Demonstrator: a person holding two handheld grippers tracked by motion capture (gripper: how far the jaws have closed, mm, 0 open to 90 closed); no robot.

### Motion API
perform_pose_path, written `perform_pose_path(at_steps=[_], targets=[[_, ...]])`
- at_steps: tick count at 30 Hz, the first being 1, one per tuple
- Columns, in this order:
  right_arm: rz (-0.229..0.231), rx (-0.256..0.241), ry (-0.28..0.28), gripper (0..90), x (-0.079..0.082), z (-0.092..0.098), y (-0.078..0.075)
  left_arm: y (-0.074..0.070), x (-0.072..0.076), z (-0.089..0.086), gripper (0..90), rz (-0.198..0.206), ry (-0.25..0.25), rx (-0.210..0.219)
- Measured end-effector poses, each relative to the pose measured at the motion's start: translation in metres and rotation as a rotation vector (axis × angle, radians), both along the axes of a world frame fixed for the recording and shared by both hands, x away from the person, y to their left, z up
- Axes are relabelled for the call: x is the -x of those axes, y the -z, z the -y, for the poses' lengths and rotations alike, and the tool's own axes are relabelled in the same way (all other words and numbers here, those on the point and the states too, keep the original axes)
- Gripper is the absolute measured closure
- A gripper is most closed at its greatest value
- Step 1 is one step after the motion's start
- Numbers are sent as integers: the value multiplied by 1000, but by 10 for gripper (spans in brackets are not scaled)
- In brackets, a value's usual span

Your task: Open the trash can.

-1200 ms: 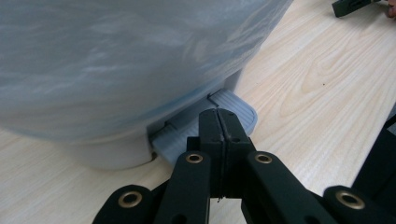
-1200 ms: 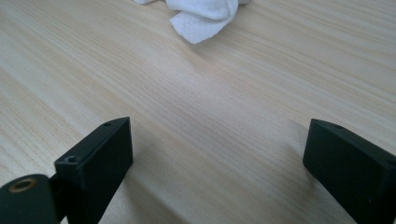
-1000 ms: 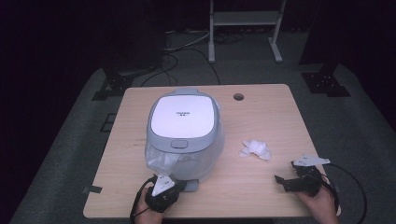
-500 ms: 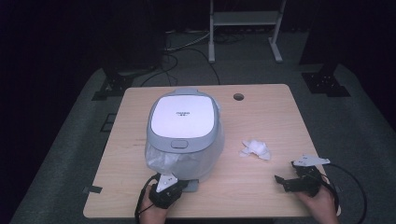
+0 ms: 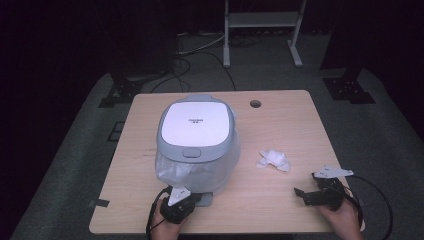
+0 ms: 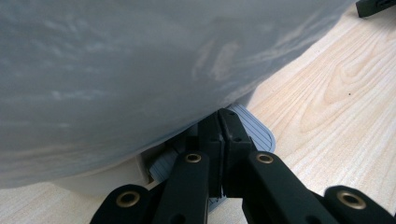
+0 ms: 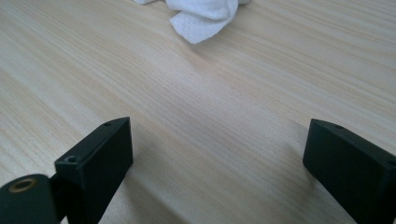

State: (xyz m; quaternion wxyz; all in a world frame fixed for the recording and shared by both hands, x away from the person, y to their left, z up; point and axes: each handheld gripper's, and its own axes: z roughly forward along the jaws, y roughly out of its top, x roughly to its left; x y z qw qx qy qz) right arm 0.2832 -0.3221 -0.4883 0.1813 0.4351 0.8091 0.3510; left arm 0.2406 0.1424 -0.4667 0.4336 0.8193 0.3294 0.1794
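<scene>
A grey pedal bin with a white lid (image 5: 197, 122) stands left of the table's middle, and a clear plastic liner (image 5: 175, 172) bulges out below its rim. My left gripper (image 5: 189, 196) is at the bin's front base. In the left gripper view it (image 6: 220, 135) is shut, tips resting on the ribbed grey pedal (image 6: 256, 131) under the liner-covered body (image 6: 140, 70). A crumpled white tissue (image 5: 273, 159) lies right of the bin. My right gripper (image 5: 301, 195) stands open, low over the bare wood near the front right. The tissue (image 7: 203, 16) lies ahead of its jaws (image 7: 217, 154).
The wooden table (image 5: 280, 125) has a round cable hole (image 5: 255, 104) near its far edge and a strip of tape (image 5: 98, 203) at its front left. A metal stand (image 5: 260, 20) and floor cables lie beyond the table. Bare wood stretches between the bin and my right gripper.
My left gripper has crept slightly forward and right, toward the bin's pedal. The right gripper, the tissue and the bin lid look unchanged.
</scene>
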Motion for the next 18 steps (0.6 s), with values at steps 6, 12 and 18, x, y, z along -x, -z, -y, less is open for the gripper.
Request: perform_pose_path(at_steps=[6, 12, 18], targets=[[0, 0, 0, 71, 0, 0, 0, 2, 0, 0, 891, -6, -1, 1], [0, 0, 1, 71, 0, 0, 0, 5, 0, 1, 891, -12, -5, -14], [0, 0, 0, 71, 0, 0, 0, 7, -1, 2, 890, -20, -4, -28]])
